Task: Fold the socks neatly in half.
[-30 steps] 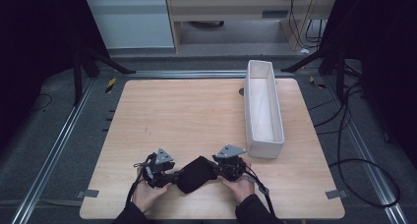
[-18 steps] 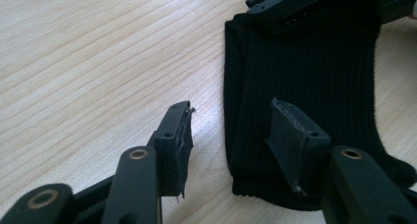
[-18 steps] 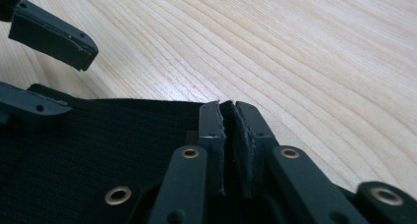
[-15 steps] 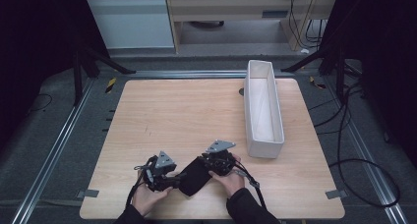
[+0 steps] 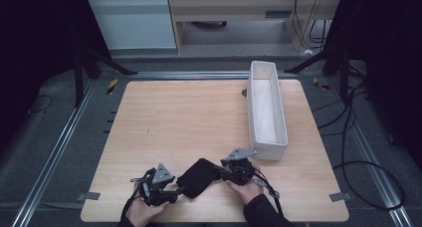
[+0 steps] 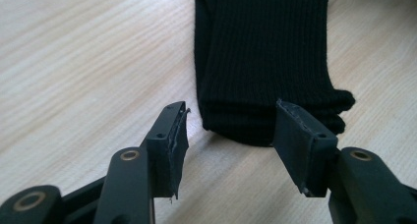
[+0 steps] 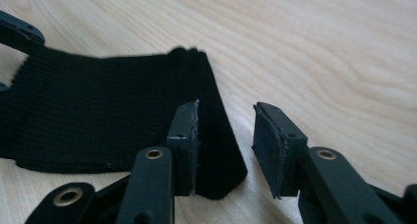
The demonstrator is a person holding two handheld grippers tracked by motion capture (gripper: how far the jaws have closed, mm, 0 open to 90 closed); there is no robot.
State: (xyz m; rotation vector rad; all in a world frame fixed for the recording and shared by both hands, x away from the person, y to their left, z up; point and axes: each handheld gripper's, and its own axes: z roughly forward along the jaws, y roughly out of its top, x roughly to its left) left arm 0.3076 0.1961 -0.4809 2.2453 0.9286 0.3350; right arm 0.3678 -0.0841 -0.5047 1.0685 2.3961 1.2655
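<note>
Between my jaws lies the cloth point(image 6: 265, 57), black all over, with fine ribbing running lengthwise away from my left gripper point(image 6: 228, 135). That gripper's jaws are black too, with small brass-coloured rings at the pivots and pale frayed edges on the dark pads. My right gripper point(image 7: 223, 145) is the same: black jaws, brass rings, a whitish line along the pad edge. Under both, the table point(image 5: 189, 112) is pale wood with soft tan grain streaks. Ahead of my right gripper and a little to its right stands the tray point(image 5: 278, 147), plain white. On top of each gripper sits a grey three-cornered plate.
</note>
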